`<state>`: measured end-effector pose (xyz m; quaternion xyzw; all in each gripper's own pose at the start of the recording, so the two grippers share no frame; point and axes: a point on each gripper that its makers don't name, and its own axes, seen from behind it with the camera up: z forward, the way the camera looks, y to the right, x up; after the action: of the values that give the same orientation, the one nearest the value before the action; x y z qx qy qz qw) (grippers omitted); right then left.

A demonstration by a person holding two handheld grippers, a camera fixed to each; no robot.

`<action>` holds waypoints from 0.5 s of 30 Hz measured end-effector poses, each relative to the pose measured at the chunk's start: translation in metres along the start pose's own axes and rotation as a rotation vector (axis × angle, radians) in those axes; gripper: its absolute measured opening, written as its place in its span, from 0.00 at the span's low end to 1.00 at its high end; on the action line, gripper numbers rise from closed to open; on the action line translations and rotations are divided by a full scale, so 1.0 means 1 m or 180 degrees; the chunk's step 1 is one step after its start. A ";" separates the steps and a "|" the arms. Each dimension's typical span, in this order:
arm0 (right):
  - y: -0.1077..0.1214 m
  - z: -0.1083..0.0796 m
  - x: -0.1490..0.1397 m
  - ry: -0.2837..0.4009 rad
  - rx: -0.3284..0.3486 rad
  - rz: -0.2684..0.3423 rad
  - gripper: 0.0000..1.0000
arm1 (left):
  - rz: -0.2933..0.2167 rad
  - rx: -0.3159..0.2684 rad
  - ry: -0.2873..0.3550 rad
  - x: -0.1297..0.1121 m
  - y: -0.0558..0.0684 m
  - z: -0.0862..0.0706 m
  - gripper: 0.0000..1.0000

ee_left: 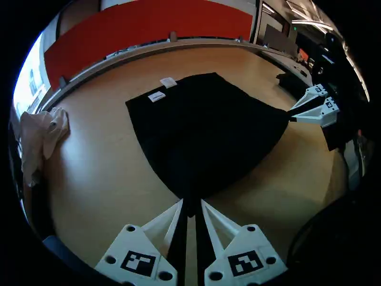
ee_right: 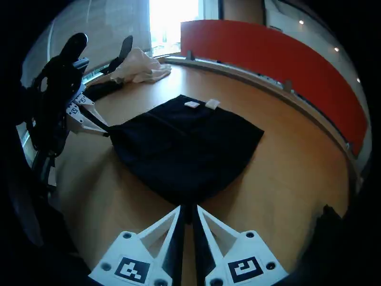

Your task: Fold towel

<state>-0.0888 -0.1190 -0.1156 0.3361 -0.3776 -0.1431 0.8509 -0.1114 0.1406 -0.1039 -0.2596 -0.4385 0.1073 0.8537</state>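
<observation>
Towel: black towel (ee_left: 205, 128) lies spread on the tabletop (ee_left: 95, 190)
Jaws: left gripper (ee_left: 190, 212) and right gripper (ee_right: 188, 212) each pinch a corner
Risk: a corner may slip out if pulled hard

The towel (ee_left: 205, 128) is plain black, with two small white tags (ee_left: 156, 97) near one edge. The tabletop (ee_left: 95, 167) is light, honey-coloured wood. A crumpled cloth (ee_left: 40, 133) is cream-white. The partition (ee_left: 143, 24) is bright red. The left gripper (ee_left: 192, 205) and right gripper (ee_right: 189, 209) are white, bearing black-and-white square markers (ee_left: 139, 263).
</observation>
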 end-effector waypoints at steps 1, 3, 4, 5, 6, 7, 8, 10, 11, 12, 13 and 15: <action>0.000 -0.002 0.004 0.0022 -0.0008 -0.0007 0.10 | -0.0012 0.0005 0.0010 0.002 0.000 -0.003 0.10; 0.001 -0.007 0.010 0.0062 -0.0022 -0.0016 0.10 | -0.0033 0.0011 0.0029 0.007 0.000 -0.008 0.10; 0.002 -0.010 0.014 0.0083 -0.0032 -0.0017 0.10 | -0.0045 0.0011 0.0043 0.010 0.001 -0.012 0.10; 0.003 -0.012 0.017 0.0102 -0.0041 -0.0018 0.10 | -0.0056 0.0012 0.0055 0.013 0.001 -0.015 0.10; 0.003 -0.015 0.020 0.0119 -0.0048 -0.0017 0.10 | -0.0064 0.0009 0.0065 0.016 0.001 -0.018 0.10; 0.004 -0.018 0.023 0.0137 -0.0055 -0.0014 0.10 | -0.0072 0.0004 0.0076 0.019 0.002 -0.021 0.10; 0.005 -0.021 0.026 0.0153 -0.0061 -0.0012 0.10 | -0.0078 -0.0001 0.0085 0.021 0.003 -0.024 0.10; 0.005 -0.028 0.030 0.0175 -0.0069 -0.0008 0.10 | -0.0085 -0.0004 0.0097 0.026 0.004 -0.030 0.10; 0.005 -0.031 0.032 0.0185 -0.0072 -0.0005 0.10 | -0.0088 -0.0004 0.0102 0.029 0.004 -0.032 0.10; 0.005 -0.034 0.034 0.0192 -0.0070 0.0000 0.10 | -0.0091 -0.0005 0.0106 0.031 0.005 -0.035 0.10; 0.005 -0.038 0.036 0.0198 -0.0065 0.0007 0.10 | -0.0094 -0.0006 0.0111 0.033 0.006 -0.038 0.10; 0.004 -0.045 0.039 0.0214 -0.0060 0.0018 0.10 | -0.0101 -0.0009 0.0118 0.036 0.008 -0.044 0.10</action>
<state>-0.0291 -0.1147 -0.1130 0.3316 -0.3484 -0.1328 0.8666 -0.0541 0.1466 -0.1038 -0.2557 -0.4269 0.0883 0.8629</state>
